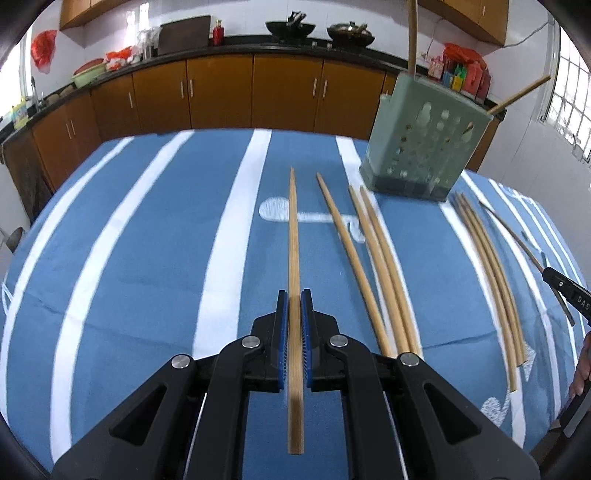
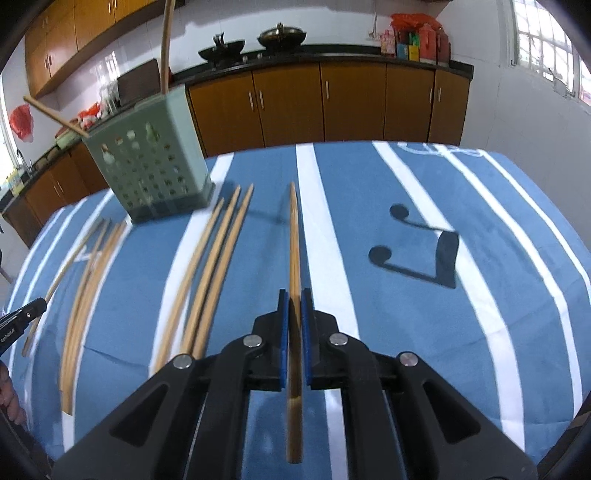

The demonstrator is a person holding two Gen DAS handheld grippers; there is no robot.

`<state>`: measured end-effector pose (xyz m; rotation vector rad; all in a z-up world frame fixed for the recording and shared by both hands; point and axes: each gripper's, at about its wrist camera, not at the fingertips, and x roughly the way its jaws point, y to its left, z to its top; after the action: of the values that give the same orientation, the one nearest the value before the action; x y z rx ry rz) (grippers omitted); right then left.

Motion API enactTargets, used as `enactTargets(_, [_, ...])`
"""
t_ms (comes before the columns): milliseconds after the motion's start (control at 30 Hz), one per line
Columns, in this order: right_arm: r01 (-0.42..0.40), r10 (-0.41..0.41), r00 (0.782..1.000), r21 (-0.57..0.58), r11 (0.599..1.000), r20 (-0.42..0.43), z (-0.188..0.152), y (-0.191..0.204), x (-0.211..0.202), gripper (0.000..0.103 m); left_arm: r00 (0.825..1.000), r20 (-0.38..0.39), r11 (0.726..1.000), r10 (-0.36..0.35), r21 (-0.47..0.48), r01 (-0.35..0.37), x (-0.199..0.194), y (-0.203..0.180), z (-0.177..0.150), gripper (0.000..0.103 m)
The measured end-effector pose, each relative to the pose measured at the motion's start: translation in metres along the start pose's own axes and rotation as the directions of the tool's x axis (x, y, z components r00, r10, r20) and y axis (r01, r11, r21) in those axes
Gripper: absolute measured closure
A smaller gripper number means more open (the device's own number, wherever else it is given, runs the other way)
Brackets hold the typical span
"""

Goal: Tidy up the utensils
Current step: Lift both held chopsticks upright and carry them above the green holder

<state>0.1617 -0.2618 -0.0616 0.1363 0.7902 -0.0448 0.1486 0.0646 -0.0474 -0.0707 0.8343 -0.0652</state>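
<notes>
Left wrist: on my blue striped bench [image 1: 147,258], left claw [image 1: 294,308] clamps a tan wooden chopstick [image 1: 293,229]; perforated green plastic holder [image 1: 424,147] at two o'clock. Right wrist: right claw [image 2: 294,308] pinches another chopstick [image 2: 294,240]; holder [image 2: 151,166] at ten. Loose grips could let sticks slip.

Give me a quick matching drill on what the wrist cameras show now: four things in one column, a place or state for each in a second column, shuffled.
1. left tongs
2. green holder
3. black music note
4. woks

a. printed on the blue cloth
b. on the far black counter
c. shut on a chopstick
d. standing on the table, two chopsticks sticking out

Pairs: 1-c, 2-d, 3-a, 4-b
</notes>
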Motion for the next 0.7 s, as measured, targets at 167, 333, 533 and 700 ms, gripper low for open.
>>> enactTargets(167, [-0.012, 0.011, 0.999, 0.014, 1.000, 0.045, 0.008, -0.001, -0.013, 0.095, 0.999, 0.050, 1.000, -0.004, 0.002, 0.004, -0.016, -0.002, 0.008, 0.096])
enactTargets(333, [-0.015, 0.014, 0.996, 0.014, 1.000, 0.087, 0.014, -0.001, -0.024, 0.095, 0.996, 0.087, 1.000, -0.009, -0.002, 0.009, -0.027, -0.002, 0.016, 0.096])
enactTargets(533, [-0.011, 0.010, 0.988, 0.005, 1.000, 0.152, 0.023, 0.000, -0.040, 0.095, 0.990, 0.141, 1.000, -0.011, -0.007, 0.013, -0.042, -0.003, 0.027, 0.096])
enactTargets(700, [-0.017, 0.016, 0.980, 0.003, 1.000, 0.197, 0.030, 0.001, -0.051, 0.095, 0.983, 0.185, 1.000, -0.011, -0.007, 0.012, -0.054, -0.004, 0.036, 0.096])
